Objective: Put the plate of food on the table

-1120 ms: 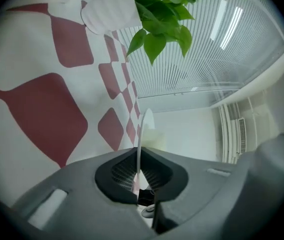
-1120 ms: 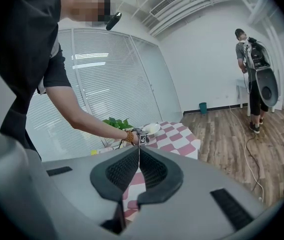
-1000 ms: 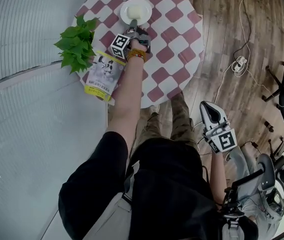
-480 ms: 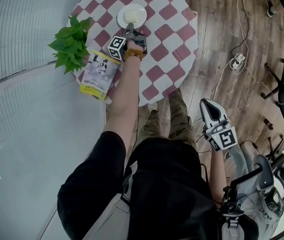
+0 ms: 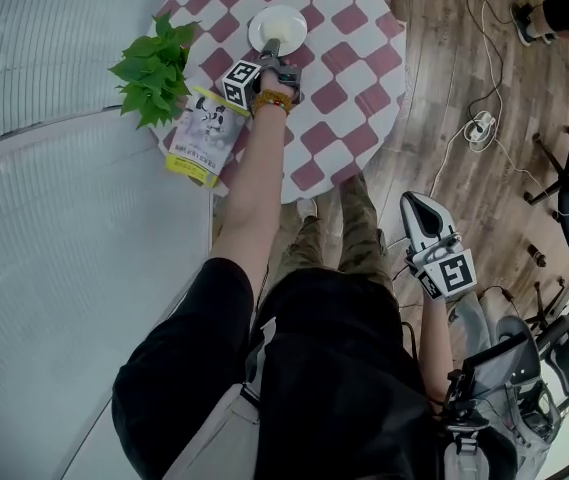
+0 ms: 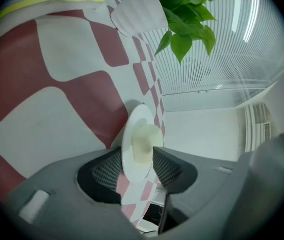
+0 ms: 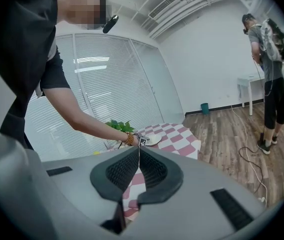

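Resting flat on the checkered table [image 5: 344, 98], the plate [image 5: 277, 28] has its near rim between the left gripper's [image 5: 270, 48] jaws. These have just been opening and now stand spread, pads off it. A pale lump of food [image 6: 144, 143] sits on the plate. Potted plant [image 5: 152, 73] and printed pouch [image 5: 204, 133] crowd that gripper's left; open cloth on its right. Right gripper [image 5: 422, 223] is pressed together, empty, past the table edge over wood floor [image 5: 464, 68].
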A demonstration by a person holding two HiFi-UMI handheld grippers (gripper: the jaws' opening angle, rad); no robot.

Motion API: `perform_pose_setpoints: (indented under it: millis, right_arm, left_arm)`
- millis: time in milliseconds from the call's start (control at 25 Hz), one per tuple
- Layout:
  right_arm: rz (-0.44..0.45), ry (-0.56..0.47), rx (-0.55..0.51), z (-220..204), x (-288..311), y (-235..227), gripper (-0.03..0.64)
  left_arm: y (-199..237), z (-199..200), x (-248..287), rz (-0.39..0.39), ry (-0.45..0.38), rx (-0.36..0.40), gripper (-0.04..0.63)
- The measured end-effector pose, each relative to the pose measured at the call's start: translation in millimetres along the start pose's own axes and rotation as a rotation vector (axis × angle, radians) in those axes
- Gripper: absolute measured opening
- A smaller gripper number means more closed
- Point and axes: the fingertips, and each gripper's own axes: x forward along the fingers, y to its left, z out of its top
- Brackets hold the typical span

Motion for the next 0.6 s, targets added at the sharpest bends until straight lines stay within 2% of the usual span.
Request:
perform_pose_setpoints:
  millis: [200, 600]
  right_arm:
    - [-0.007, -0.012, -0.014, 2, -3, 8, 0.013]
    - [0.01, -0.032, -0.059, 14, 0, 42, 0.012]
  left_arm:
    - [4, -5, -10, 0.036, 0.019, -0.001, 0.207]
    - [31, -25, -61, 0.081, 0.049, -0.058, 0.209]
